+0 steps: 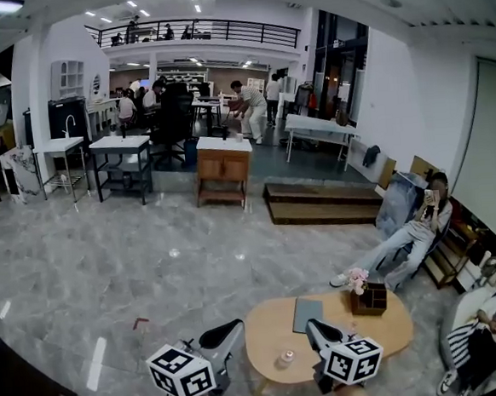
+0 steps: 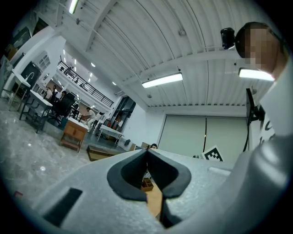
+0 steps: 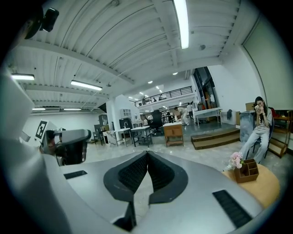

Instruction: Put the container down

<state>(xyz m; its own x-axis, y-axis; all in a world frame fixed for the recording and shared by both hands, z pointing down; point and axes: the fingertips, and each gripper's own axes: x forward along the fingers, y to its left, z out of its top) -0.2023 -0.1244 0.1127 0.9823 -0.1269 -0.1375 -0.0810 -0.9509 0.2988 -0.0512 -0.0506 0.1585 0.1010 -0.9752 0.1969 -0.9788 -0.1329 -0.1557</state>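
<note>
My left claw point(image 1: 231, 329) is pale grey plastic with black pads, and its cube point(image 1: 181, 371) shows black squares on white. My right claw point(image 1: 315, 327) and its cube point(image 1: 353, 360) look the same. In the lower middle of the frame, the oval light-wood desk point(image 1: 395, 326) is honey tan. On it are a slate-grey flat pad point(image 1: 307, 313), a dark brown wooden organiser box point(image 1: 371, 301) with pink-and-white flowers point(image 1: 357, 278), and a small clear container point(image 1: 286, 358). The glossy floor point(image 1: 108, 272) is grey marble veined white.

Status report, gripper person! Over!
Left gripper shut, empty. Right gripper shut, empty. Small clear container standing on light wooden oval table, untouched. Nothing in the way.
</note>
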